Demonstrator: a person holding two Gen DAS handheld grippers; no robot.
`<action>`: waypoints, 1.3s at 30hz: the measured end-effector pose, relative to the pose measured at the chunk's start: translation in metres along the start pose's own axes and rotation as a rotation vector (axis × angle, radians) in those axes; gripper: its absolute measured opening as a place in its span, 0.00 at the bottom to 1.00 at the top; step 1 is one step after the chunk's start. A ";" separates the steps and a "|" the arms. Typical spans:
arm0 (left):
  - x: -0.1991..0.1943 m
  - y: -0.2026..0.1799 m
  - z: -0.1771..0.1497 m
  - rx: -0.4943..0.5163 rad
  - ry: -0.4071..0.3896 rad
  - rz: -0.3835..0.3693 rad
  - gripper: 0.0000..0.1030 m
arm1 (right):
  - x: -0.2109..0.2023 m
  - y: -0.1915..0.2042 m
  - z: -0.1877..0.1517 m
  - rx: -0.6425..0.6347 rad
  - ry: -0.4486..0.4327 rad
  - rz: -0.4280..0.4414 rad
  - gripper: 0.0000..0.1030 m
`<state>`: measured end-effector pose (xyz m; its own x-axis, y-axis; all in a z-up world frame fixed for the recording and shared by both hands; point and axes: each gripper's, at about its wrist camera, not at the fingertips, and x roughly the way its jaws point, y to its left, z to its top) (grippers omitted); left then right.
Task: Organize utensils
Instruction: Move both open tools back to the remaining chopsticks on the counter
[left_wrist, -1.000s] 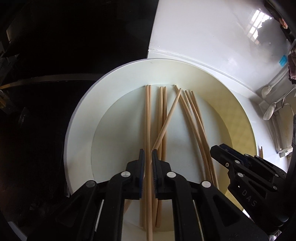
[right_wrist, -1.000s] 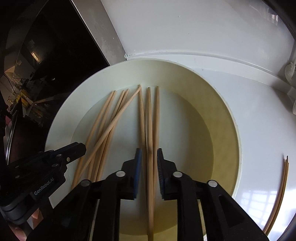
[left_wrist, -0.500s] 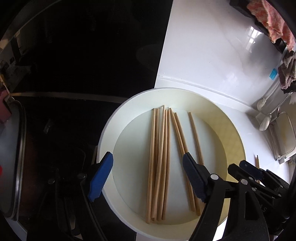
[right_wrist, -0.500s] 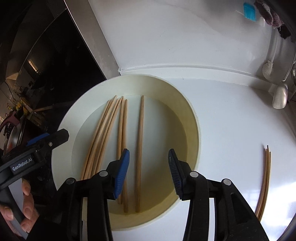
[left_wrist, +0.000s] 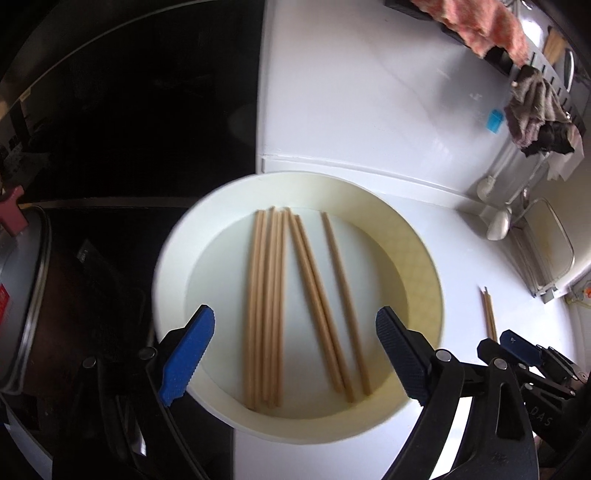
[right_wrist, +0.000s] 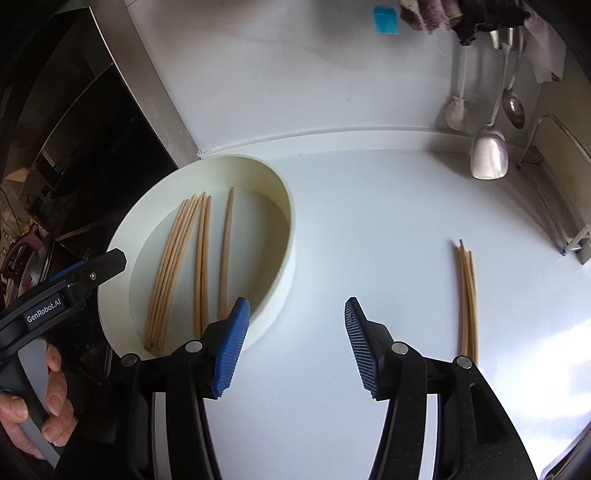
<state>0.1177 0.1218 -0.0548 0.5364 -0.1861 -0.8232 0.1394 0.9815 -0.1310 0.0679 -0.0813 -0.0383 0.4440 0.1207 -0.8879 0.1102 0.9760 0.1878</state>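
Left wrist view: the left gripper (left_wrist: 295, 350) hangs over the round white tray (left_wrist: 166, 280), its jaws spread wide after just opening, nothing between them. The chopsticks (left_wrist: 266, 306) lie loose on the tray floor, a tight bundle with a few strays fanned beside it. A careless dip could scatter them again or catch the rim.

Right wrist view: the right gripper (right_wrist: 295, 339) has also just been opening and sits parted and empty above the white counter (right_wrist: 369, 221), beside the tray. A second chopstick bundle (right_wrist: 467, 295) lies well apart; grabbing it off-centre could drop some sticks.
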 end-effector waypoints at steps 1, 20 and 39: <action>0.000 -0.007 -0.003 0.007 0.004 -0.004 0.85 | -0.006 -0.008 -0.003 0.009 -0.005 -0.009 0.53; -0.023 -0.170 -0.076 0.034 0.023 0.054 0.87 | -0.054 -0.200 -0.058 0.054 -0.015 -0.054 0.58; 0.031 -0.203 -0.112 0.074 -0.001 0.048 0.88 | 0.024 -0.213 -0.069 0.015 -0.036 -0.015 0.58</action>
<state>0.0133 -0.0787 -0.1156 0.5451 -0.1387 -0.8268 0.1744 0.9834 -0.0500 -0.0062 -0.2741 -0.1287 0.4740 0.0987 -0.8750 0.1302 0.9749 0.1805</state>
